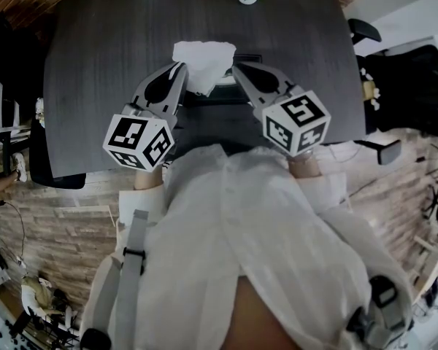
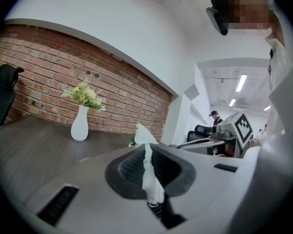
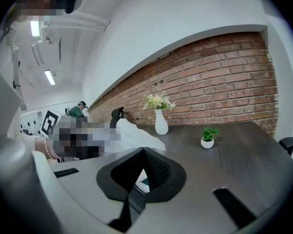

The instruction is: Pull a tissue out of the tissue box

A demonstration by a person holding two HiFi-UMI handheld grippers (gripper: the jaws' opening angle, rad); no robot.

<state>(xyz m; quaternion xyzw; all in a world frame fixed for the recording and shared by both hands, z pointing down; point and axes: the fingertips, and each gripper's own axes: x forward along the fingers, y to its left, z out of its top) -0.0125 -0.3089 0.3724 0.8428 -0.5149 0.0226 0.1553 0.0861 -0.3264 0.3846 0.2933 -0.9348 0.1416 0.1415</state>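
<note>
Tissue [image 1: 203, 60] above the tissue box [image 1: 223, 93] is clamped in our L gripper [image 1: 181, 68] fingers, ready for pulling. R gripper [image 1: 237, 68] fingers are clenched empty beside the box, prob. to steady it.

Grey two-jaw left gripper [image 1: 179, 70], jaws clamped on a white paper tissue [image 1: 204, 58]; matching right gripper [image 1: 239, 70] alongside, jaws pressed together, both angled inward.

The tissue [image 1: 203, 58] is white. The table [image 1: 95, 64] is dark grey with a fine wood grain. The wall [image 2: 49, 77] is red brick with pale joints. The vase [image 2: 79, 125] is white; the small plant [image 3: 208, 132] is green, in a white pot [image 3: 207, 143].
</note>
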